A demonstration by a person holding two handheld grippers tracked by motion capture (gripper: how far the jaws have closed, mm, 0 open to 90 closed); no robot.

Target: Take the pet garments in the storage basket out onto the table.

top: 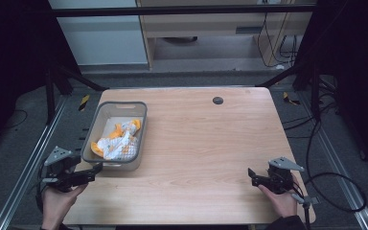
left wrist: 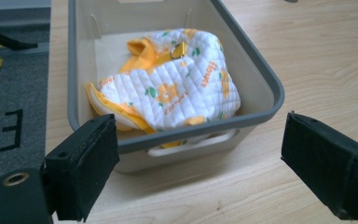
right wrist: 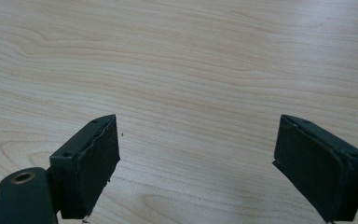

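A grey plastic bin (top: 100, 116) stands at the left side of the wooden table (top: 196, 139). Inside it lies a crumpled white quilted cloth (top: 119, 143) with orange trim and flower prints; the left gripper view shows the cloth (left wrist: 177, 88) bunched against the bin's near wall (left wrist: 200, 135). My left gripper (top: 96, 170) is held at the table's left front edge, just short of the bin, open and empty (left wrist: 200, 163). My right gripper (top: 250, 176) is low over bare wood at the front right, open with nothing between its fingers (right wrist: 198, 163).
A small dark round grommet (top: 217, 100) sits in the tabletop near the far edge. Black frame bars (top: 182, 9) and cables (top: 335, 191) surround the table. Grey floor with a yellow-black striped marker (top: 84, 102) lies left of the bin.
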